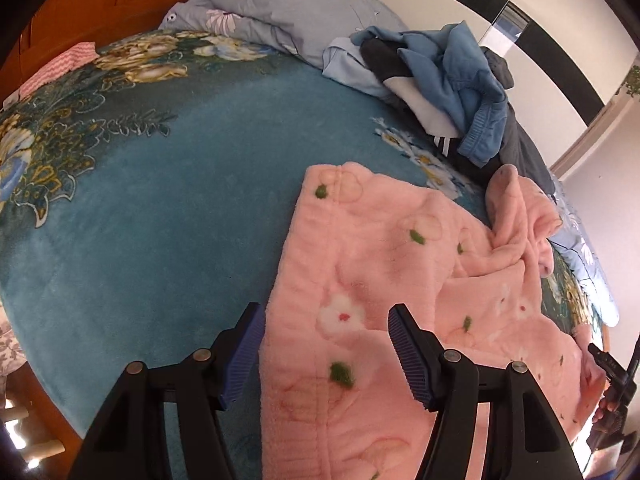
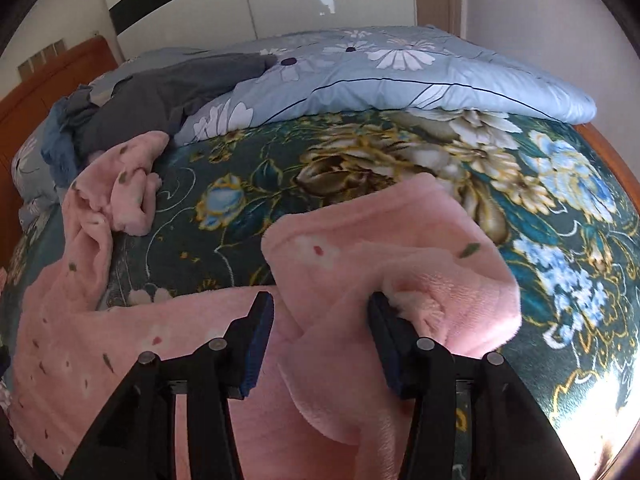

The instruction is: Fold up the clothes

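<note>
Left gripper (image 1: 324,320): jaws stand wide apart, nothing between the pads; it hangs above the left edge of the pink fleece garment (image 1: 400,300).

Right gripper (image 2: 320,312): jaws partly apart; a fold of the pink fleece garment (image 2: 400,264) lies between them and drapes over the right finger (image 2: 386,332). The left pad is clear of the cloth, so no grip is applied.

Garment: plush pink fleece printed with white flowers and small green leaves, with a stitched seam along its edge. It lies spread on the bed's teal floral blanket (image 1: 160,208), one end bunched and wrinkled.

Beyond it: a pile of blue and grey clothes (image 1: 452,80) and a light-blue daisy-print quilt (image 2: 400,80).
</note>
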